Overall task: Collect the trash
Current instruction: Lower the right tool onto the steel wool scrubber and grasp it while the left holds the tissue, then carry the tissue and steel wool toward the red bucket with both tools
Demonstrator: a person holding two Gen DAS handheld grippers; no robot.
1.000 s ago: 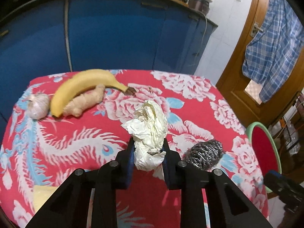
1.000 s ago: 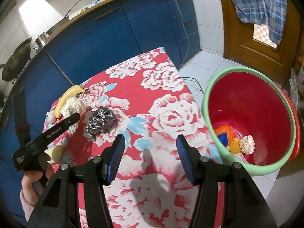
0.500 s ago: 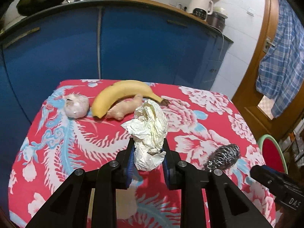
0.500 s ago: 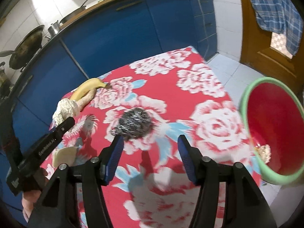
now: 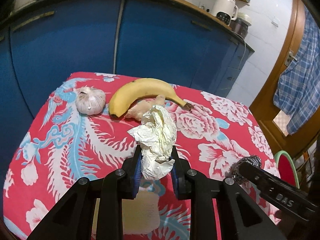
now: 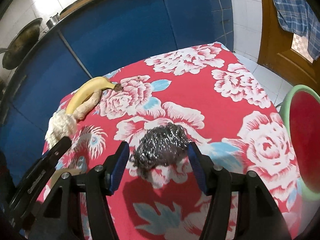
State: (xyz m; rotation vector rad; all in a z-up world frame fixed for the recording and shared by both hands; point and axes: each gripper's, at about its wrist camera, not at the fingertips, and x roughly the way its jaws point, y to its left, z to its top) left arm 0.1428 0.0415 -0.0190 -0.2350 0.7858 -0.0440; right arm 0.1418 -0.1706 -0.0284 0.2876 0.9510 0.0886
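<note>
left tongs (image 5: 155,172): I'm pinching the paper wad (image 5: 158,138), held above the tabletop (image 5: 230,124).
right tongs (image 6: 158,164): I'm straddling the scrubber (image 6: 162,146), spread wide, not gripping.
risk: scrubber snagging the cloth; wad slipping before the bin (image 6: 288,104).

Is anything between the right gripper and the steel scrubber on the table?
Nothing visible. The right gripper has its jaws open on either side of the steel scrubber, with only bare tablecloth around it; the pads are not pressing on it.

Blue cabinets (image 5: 160,40), wooden door (image 6: 280,40), white tiles (image 6: 246,16)
</note>
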